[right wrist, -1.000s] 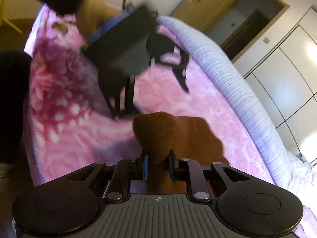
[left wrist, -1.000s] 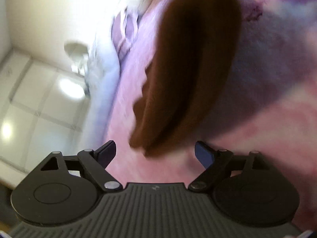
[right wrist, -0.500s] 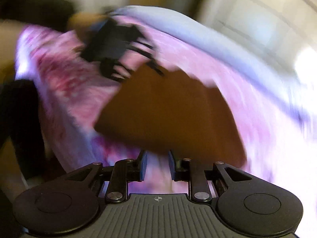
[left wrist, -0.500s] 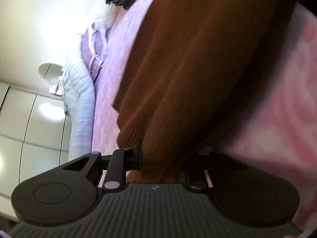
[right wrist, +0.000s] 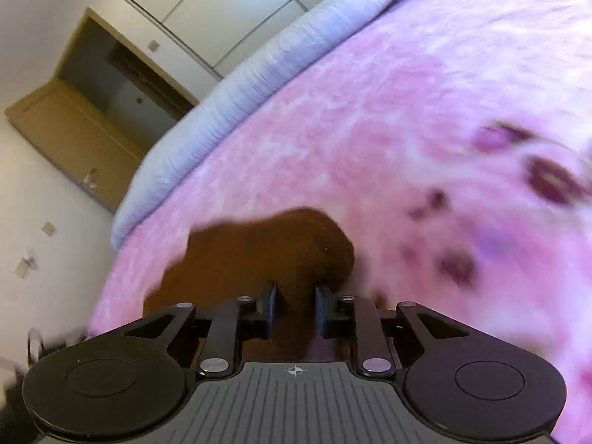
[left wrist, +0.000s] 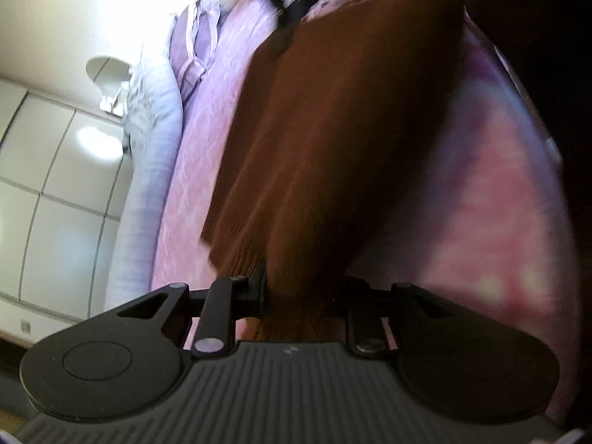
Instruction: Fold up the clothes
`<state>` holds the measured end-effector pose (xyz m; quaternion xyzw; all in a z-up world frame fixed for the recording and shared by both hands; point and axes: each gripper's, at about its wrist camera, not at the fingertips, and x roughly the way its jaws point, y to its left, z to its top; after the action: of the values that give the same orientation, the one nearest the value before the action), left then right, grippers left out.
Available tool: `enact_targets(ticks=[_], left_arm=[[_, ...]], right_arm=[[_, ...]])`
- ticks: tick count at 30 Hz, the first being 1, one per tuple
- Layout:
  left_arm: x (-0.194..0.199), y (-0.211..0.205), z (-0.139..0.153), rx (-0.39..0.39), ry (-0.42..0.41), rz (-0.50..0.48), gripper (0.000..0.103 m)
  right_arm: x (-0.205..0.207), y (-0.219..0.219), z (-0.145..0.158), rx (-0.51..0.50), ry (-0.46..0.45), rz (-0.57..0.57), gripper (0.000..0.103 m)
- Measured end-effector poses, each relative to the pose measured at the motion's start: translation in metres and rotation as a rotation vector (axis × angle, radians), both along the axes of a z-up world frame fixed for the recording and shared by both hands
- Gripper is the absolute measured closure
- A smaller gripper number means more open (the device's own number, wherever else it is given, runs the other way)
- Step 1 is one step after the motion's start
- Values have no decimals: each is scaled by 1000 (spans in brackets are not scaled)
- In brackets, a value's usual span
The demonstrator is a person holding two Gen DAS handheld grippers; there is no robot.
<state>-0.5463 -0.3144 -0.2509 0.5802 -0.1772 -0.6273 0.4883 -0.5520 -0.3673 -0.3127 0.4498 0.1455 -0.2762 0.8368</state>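
A brown knit sweater [left wrist: 333, 129] hangs stretched above the pink floral bedspread [left wrist: 492, 222]. My left gripper [left wrist: 301, 296] is shut on its ribbed hem end. The sweater's far end reaches the other gripper, a dark blurred shape [left wrist: 292, 7] at the top of the left wrist view. In the right wrist view my right gripper [right wrist: 295, 307] is shut on a bunch of the same brown sweater [right wrist: 259, 255], which drapes down in front of the fingers over the pink bedspread [right wrist: 388, 129].
A rolled lavender-white duvet [right wrist: 240, 85] runs along the bed's far edge, also in the left wrist view [left wrist: 148, 170]. A purple pillow [left wrist: 192, 48] lies at the bed's head. White wardrobe doors [left wrist: 55, 170] and a wooden door [right wrist: 74, 129] stand beyond. A dark figure [left wrist: 536, 55] is at right.
My left gripper went from open beside the hanging sweater to shut on its hem. The right gripper swung round with its end, and the sweater is now stretched between both.
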Motion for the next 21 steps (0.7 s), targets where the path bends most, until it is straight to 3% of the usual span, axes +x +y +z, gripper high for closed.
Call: enact_targets(ticks=[6, 9, 10, 12, 13, 14, 18, 21], left_arm=[[-28, -13, 0, 33, 42, 91, 82], [-22, -11, 3, 31, 90, 133, 81], [-18, -6, 4, 27, 106, 140, 79], [-15, -2, 4, 12, 103, 136, 77], [-14, 0, 4, 4, 95, 129, 73], [-13, 2, 3, -3, 83, 119, 71], [-6, 8, -1, -21, 46, 86, 67], [6, 3, 7, 18, 130, 112, 72]], right_arm=[[57, -67, 21, -160, 115, 70, 84], [58, -62, 43, -249, 221, 80, 83], [55, -51, 52, -288, 242, 105, 79], [50, -10, 64, -386, 271, 194, 58], [48, 13, 68, -438, 287, 241, 37], [46, 37, 71, -485, 303, 290, 28], [44, 139, 66, -672, 415, 474, 28], [50, 201, 47, -808, 523, 558, 28]])
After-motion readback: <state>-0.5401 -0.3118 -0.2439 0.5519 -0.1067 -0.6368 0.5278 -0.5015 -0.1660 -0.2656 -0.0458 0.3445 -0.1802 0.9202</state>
